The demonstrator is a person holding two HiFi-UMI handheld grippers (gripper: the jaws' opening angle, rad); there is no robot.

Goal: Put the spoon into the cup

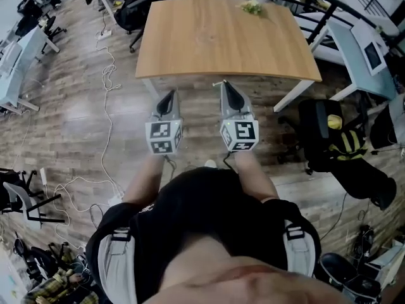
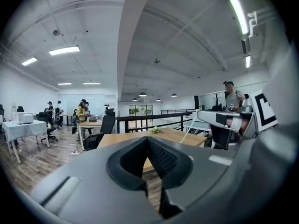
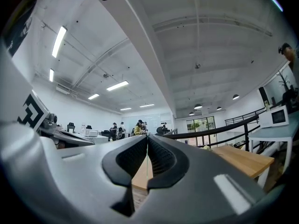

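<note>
Left gripper [image 1: 168, 95], right gripper [image 1: 225, 84]: hovering side by side before the desk's [image 1: 221, 43] near edge, both pairs of fingers pressing together, empty.

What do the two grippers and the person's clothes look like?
Both the left gripper and the right gripper are grey shells with black ribbed pads and a cube of black-and-white square markers. The person wears a black short-sleeved top under grey straps.

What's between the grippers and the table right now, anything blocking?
Nothing visible. The left gripper and right gripper are shut and empty over the floor, just short of the near edge of the table. No spoon or cup shows; the tabletop holds only a small green thing at its far edge.
</note>
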